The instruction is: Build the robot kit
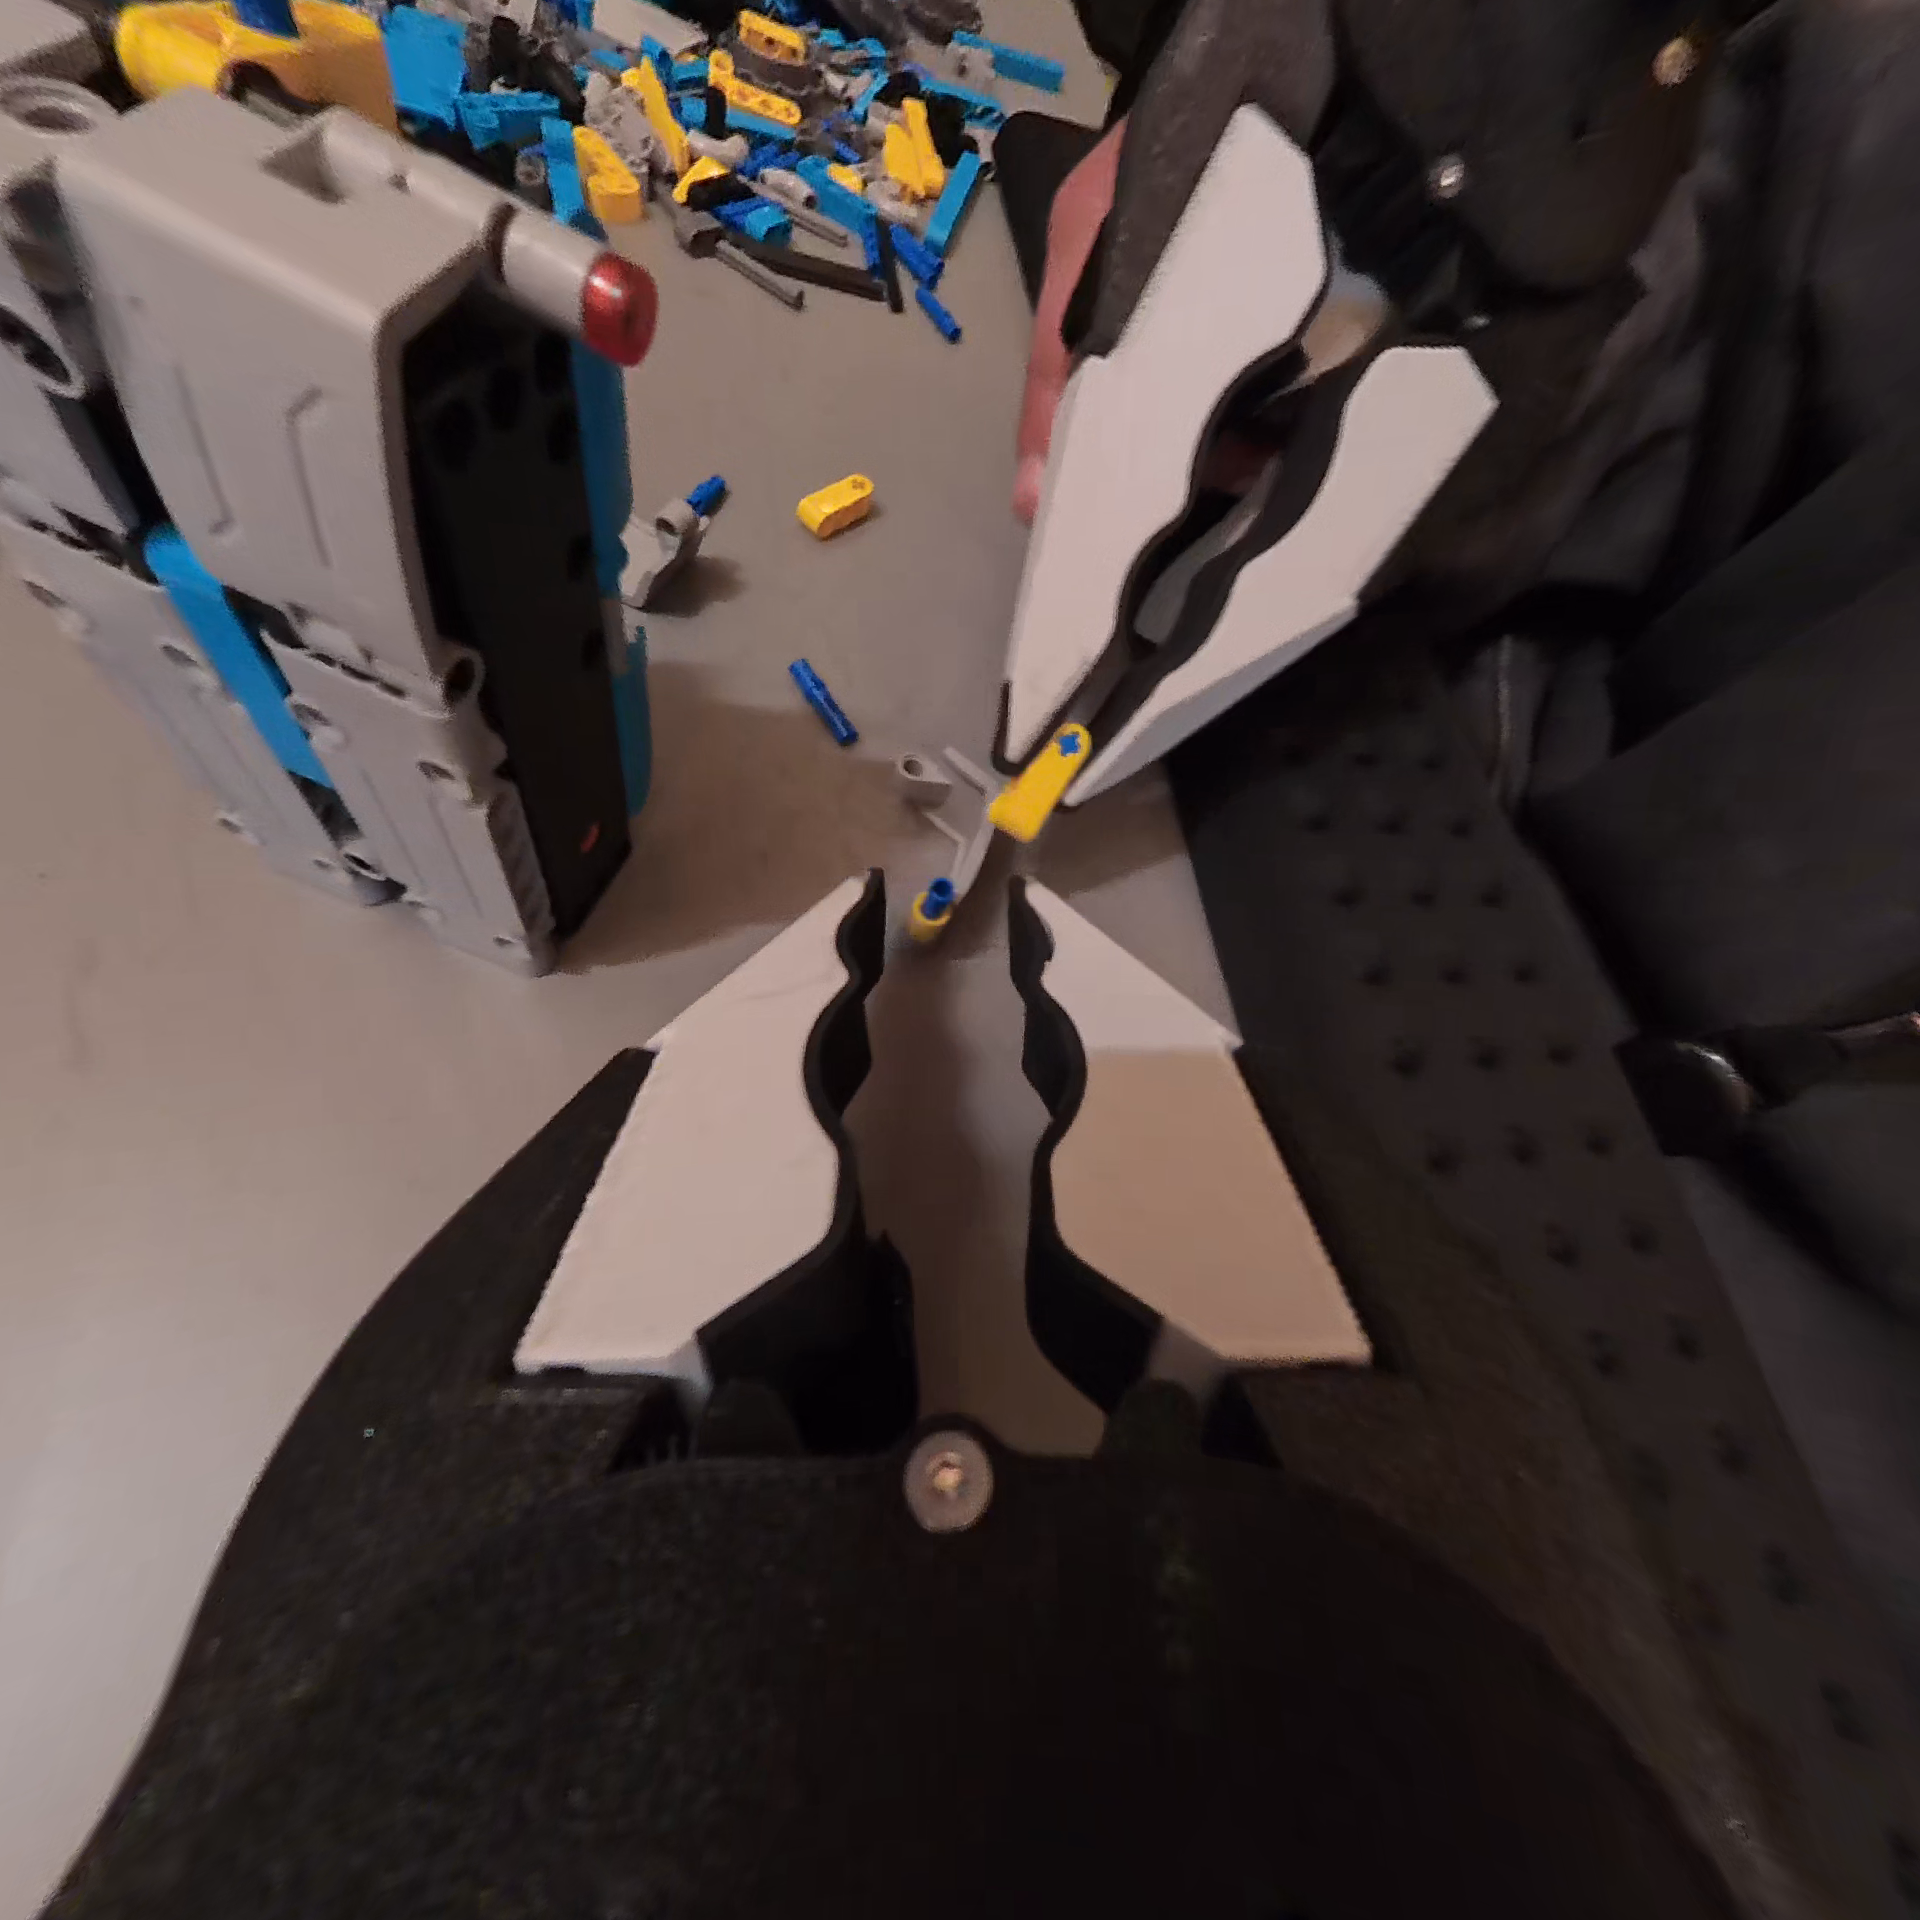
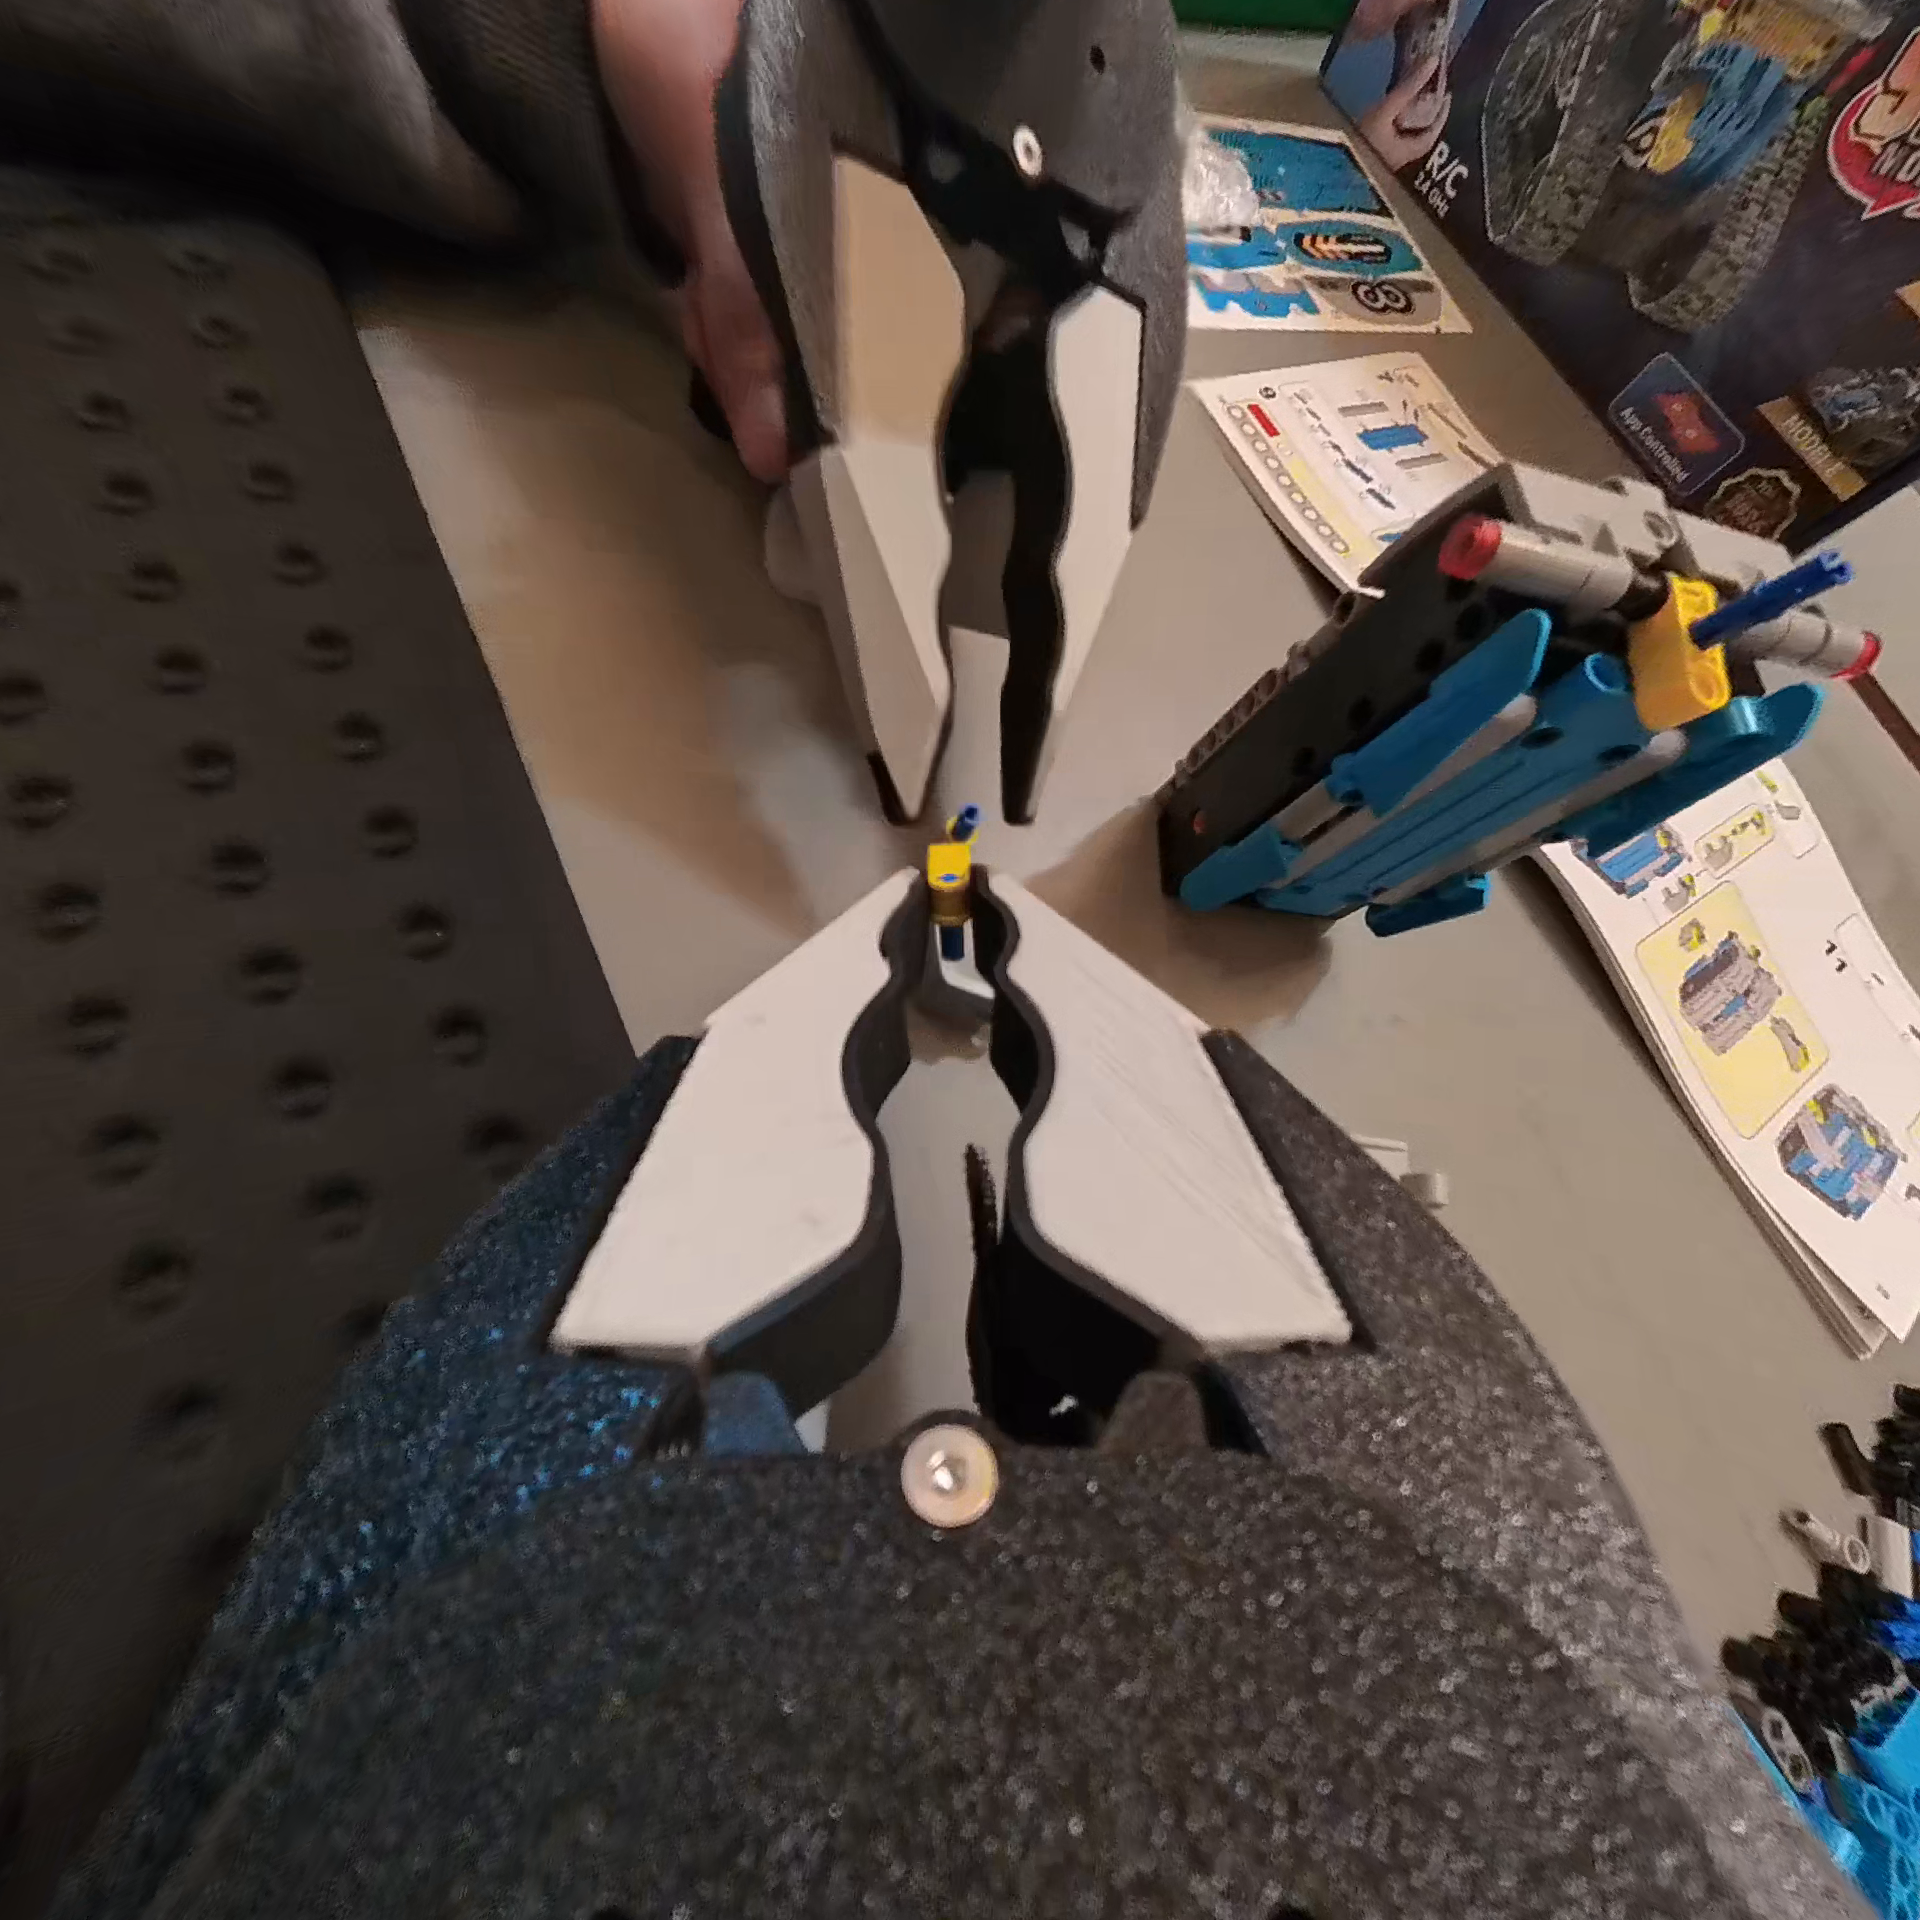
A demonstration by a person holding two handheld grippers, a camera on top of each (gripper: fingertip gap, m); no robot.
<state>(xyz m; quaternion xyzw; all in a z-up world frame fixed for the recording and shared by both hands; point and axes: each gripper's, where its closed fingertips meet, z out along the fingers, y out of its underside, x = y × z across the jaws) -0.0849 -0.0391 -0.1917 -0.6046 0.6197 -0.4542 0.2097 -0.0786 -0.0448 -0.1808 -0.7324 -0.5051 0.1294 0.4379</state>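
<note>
Yellow plastic shows at the tip of the right gripper [image 2: 951, 894]: its jaws are pinched on a small yellow connector [image 1: 1039, 784] with a blue pin through it and a thin grey angled piece [image 1: 971, 831] hanging from it, all held just above the grey worktop [image 1: 312, 1195]. The left gripper [image 1: 945, 904] faces it tip to tip, its jaws a narrow way apart and holding nothing; a second small yellow piece with a blue pin [image 1: 930, 909], at the far end of the grey piece, sits right between its fingertips, though contact cannot be told.

A loose blue pin [image 1: 823, 701] and a small grey connector [image 1: 920, 777] lie close by on the worktop. Farther off lie a yellow beam [image 1: 834, 506] and a grey-and-blue joint [image 1: 675, 530]. A grey, black and blue brick-built assembly [image 2: 1475, 727] stands beside the grippers. A heap of blue, yellow and grey parts [image 1: 727, 114] covers the far edge. Instruction booklets [image 2: 1745, 1049] and a printed box [image 2: 1683, 187] lie beyond the assembly. A black perforated mat [image 2: 208, 727] runs along the near edge.
</note>
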